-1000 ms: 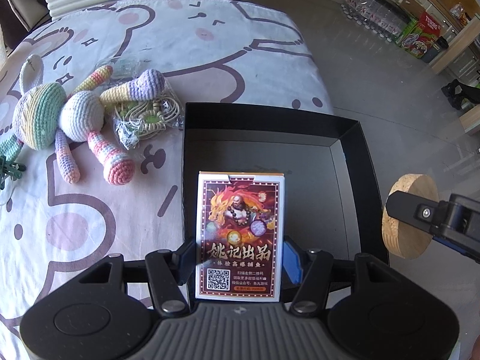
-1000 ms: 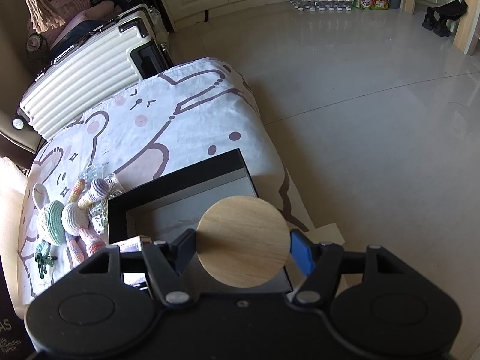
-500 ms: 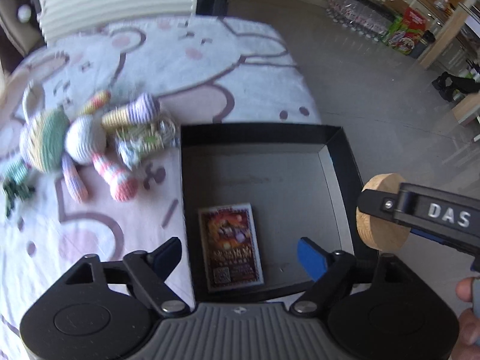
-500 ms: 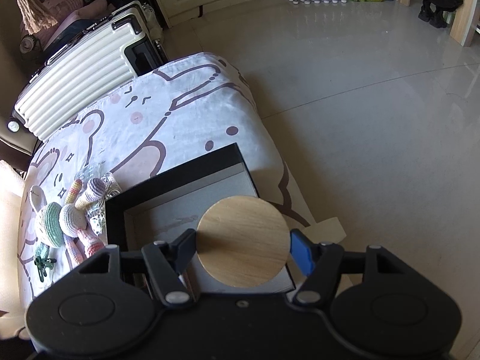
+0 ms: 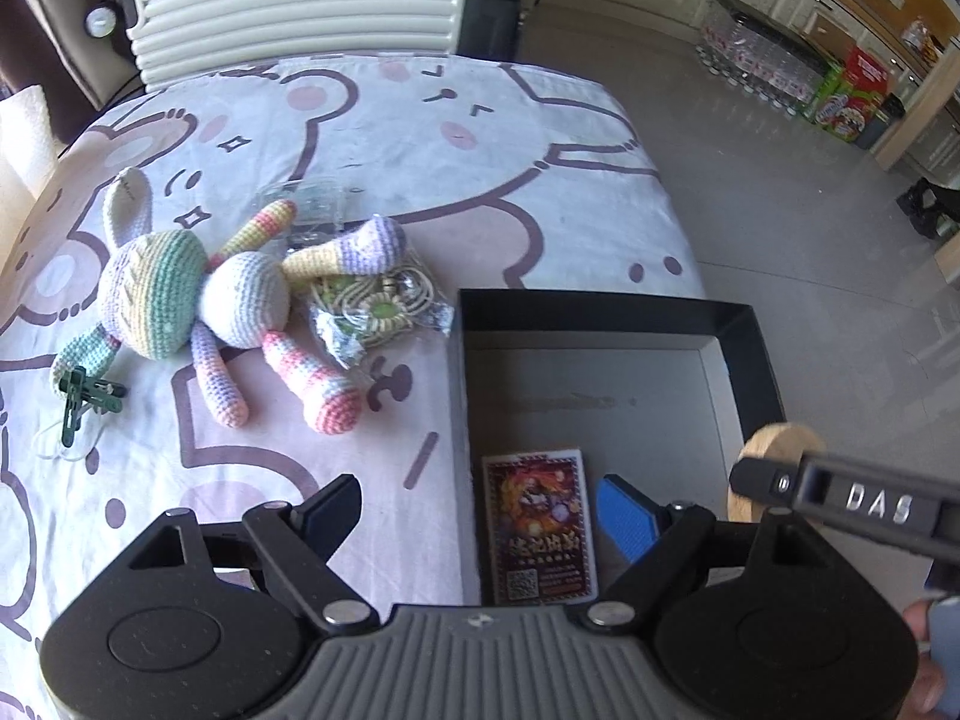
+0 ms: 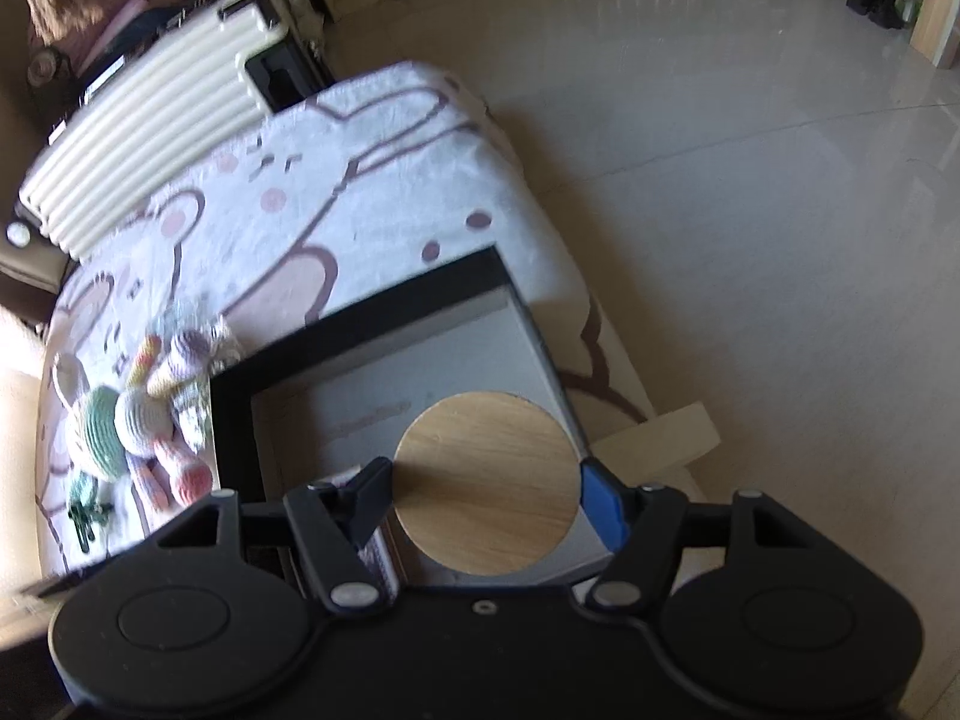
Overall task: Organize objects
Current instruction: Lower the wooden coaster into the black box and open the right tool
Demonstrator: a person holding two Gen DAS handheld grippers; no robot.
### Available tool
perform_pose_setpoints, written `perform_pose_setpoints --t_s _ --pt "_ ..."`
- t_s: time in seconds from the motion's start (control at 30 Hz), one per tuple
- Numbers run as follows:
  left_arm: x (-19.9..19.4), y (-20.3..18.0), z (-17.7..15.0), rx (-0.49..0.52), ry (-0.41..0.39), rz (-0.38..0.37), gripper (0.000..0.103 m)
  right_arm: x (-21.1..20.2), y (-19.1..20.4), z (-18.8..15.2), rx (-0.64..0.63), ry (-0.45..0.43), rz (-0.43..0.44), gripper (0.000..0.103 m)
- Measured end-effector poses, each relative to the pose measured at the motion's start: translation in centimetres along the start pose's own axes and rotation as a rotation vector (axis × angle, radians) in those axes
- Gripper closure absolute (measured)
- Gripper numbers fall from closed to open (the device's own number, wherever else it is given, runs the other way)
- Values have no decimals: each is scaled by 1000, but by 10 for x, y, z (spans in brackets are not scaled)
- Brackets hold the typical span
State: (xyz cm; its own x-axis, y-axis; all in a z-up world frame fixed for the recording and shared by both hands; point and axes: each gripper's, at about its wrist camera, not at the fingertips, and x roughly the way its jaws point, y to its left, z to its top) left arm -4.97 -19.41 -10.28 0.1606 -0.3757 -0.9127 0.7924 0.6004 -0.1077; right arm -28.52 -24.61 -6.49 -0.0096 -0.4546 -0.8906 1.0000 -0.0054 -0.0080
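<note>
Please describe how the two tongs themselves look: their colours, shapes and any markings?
Both tongs are black. The left tongs have a ribbed grey body, two round black discs, silver pivot screws, one black fingertip and one blue textured pad. The right tongs look alike, with a plain black body. From the side, white letters "DAS" mark the right tongs.

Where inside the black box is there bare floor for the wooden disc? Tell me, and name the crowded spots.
Free: the black box floor from its far wall down to the card pack, and its right side. The wooden disc, gripped by the right gripper, hangs above that. Crowded: the cloth left of the box, with the crochet bunny and packet.
</note>
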Motion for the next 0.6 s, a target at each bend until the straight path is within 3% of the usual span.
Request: perform_pose_setpoints --t_s 0.3,0.6 --pt "3 14 6 -15 -8 20 17 30 28 -8 -122 108 -10 35" --pt "7 22 11 -15 -2 28 17 49 36 -12 -156 142 -12 35"
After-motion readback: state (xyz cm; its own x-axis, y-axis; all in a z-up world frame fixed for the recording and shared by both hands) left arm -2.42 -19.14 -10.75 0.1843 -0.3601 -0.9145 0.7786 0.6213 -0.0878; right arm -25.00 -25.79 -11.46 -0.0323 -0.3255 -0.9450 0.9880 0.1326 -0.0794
